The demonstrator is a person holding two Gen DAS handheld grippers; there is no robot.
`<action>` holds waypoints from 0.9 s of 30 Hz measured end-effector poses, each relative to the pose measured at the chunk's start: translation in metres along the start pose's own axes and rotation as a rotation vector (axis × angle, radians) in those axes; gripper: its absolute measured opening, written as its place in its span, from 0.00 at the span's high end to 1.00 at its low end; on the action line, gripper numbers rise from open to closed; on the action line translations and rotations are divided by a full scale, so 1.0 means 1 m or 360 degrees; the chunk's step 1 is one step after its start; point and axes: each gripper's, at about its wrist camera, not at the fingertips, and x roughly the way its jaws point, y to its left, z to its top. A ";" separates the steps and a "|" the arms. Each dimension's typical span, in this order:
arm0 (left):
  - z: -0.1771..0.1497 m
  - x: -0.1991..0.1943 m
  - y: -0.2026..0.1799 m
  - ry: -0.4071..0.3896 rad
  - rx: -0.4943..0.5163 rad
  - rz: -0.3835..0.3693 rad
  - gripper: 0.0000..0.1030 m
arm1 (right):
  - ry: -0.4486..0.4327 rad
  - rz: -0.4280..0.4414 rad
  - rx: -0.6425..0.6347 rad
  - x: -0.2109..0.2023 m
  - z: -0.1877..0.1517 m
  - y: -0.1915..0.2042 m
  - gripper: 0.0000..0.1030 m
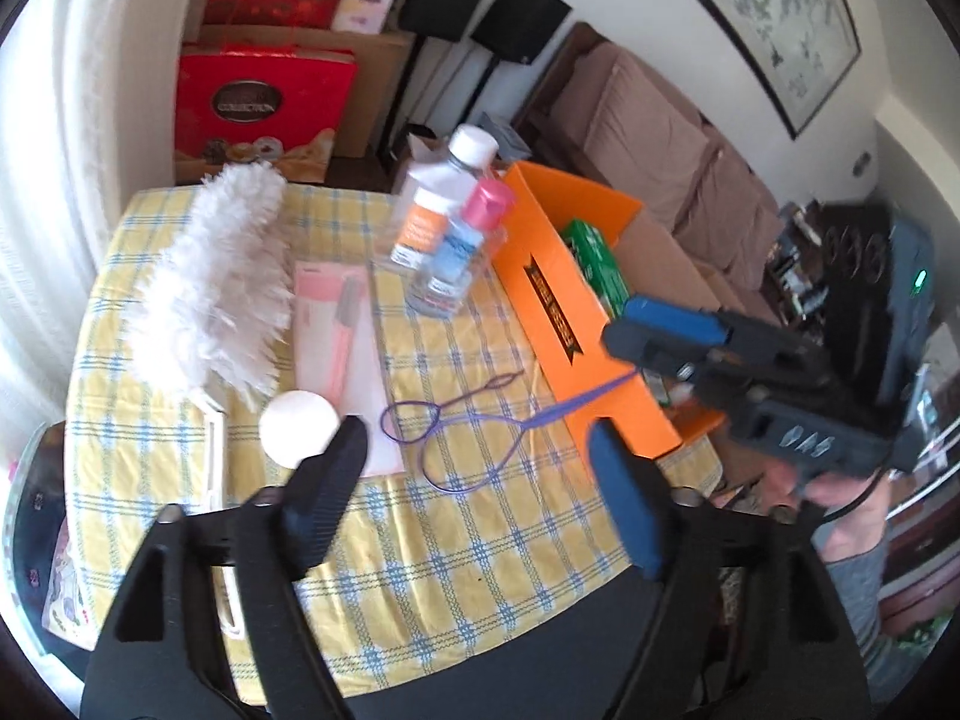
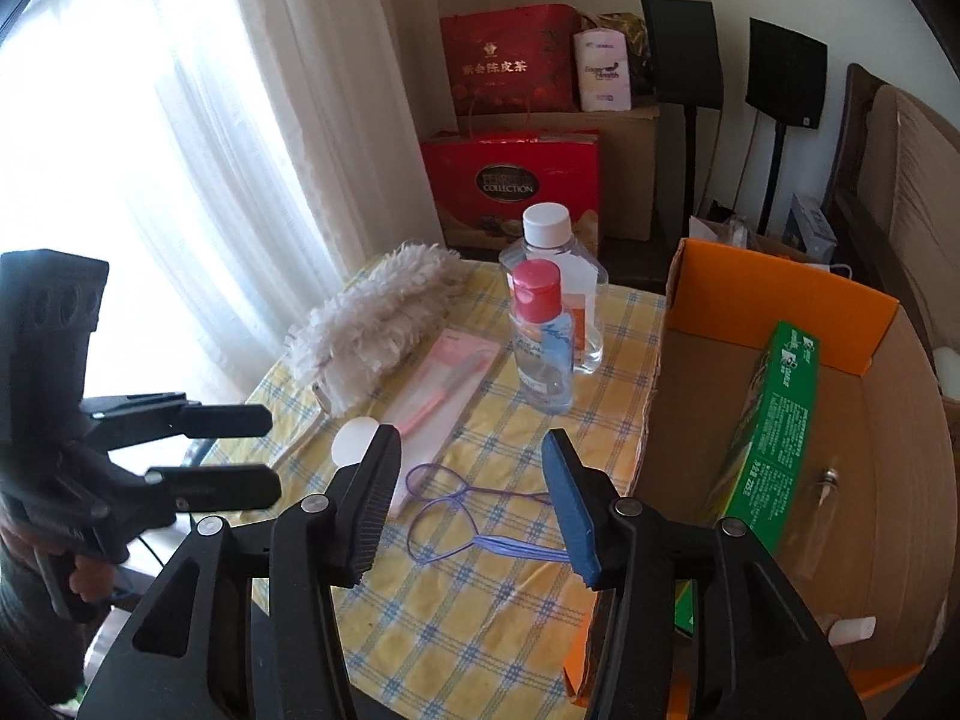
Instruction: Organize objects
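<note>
On the yellow checked tablecloth (image 1: 480,540) lie a white fluffy duster (image 1: 210,282), a pink packaged item (image 1: 339,336), a white round pad (image 1: 298,427) and purple hair loop tools (image 1: 462,420). Two clear bottles stand behind: one with a white cap (image 1: 444,198), one with a pink cap (image 1: 462,252). An orange cardboard box (image 1: 564,306) holds a green box (image 2: 774,420). My left gripper (image 1: 474,480) is open and empty above the loop tools. My right gripper (image 2: 471,504) is open and empty above the same tools (image 2: 462,510); it also shows beside the box (image 1: 660,330).
Red gift boxes (image 2: 510,180) and a brown carton stand on the floor behind the table. Two black speakers on stands (image 2: 786,72) are by the wall. A brown sofa (image 1: 660,150) is at the right, a white curtain (image 2: 240,150) at the left.
</note>
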 end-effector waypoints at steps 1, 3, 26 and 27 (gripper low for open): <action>-0.002 0.004 -0.002 0.0002 0.0018 0.0000 0.23 | -0.0012 -0.0007 0.0019 -0.003 0.000 -0.002 0.43; -0.006 0.013 -0.007 0.0013 0.0057 0.0006 0.21 | -0.0022 -0.0031 0.0040 -0.008 0.001 -0.005 0.34; -0.011 0.054 -0.043 -0.0090 0.0325 0.0261 0.09 | -0.0096 -0.0331 0.0250 -0.047 -0.033 -0.040 0.11; -0.012 0.058 -0.046 -0.0085 0.0362 0.0250 0.09 | -0.0096 -0.0333 0.0266 -0.048 -0.034 -0.042 0.11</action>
